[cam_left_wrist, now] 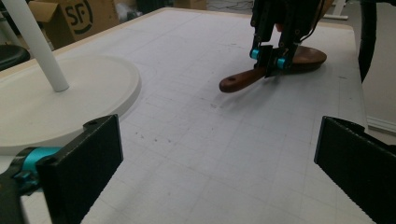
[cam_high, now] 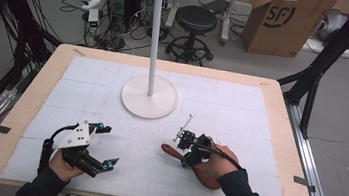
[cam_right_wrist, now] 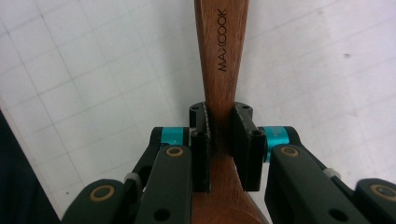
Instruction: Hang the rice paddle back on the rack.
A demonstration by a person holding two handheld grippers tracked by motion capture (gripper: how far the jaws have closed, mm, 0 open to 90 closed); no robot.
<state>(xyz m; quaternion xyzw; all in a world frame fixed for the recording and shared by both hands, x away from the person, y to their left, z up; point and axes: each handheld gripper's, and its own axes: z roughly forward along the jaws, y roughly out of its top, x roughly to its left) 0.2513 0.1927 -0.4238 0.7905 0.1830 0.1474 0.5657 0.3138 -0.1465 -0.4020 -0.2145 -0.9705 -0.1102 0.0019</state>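
A dark brown wooden utensil [cam_high: 169,150] marked MAXCOOK lies on the white gridded mat [cam_high: 240,116], its narrow handle [cam_right_wrist: 222,46] pointing left and its wide oval end [cam_left_wrist: 308,58] under the person's right hand. My right gripper [cam_high: 185,163] points down and is shut on the neck of that handle, with both pads pressed against the wood [cam_right_wrist: 226,135]. The left gripper view shows this grip from across the mat [cam_left_wrist: 268,65]. My left gripper [cam_high: 108,145] rests at the front left, open wide, and holds nothing [cam_left_wrist: 224,163].
A white stand with a tall pole [cam_high: 155,35] and a round base [cam_high: 150,97] stands at the mat's middle back, and its base [cam_left_wrist: 70,93] lies close ahead of the left gripper. Beyond the table are a black stool [cam_high: 195,17], a cardboard box [cam_high: 285,21] and cables.
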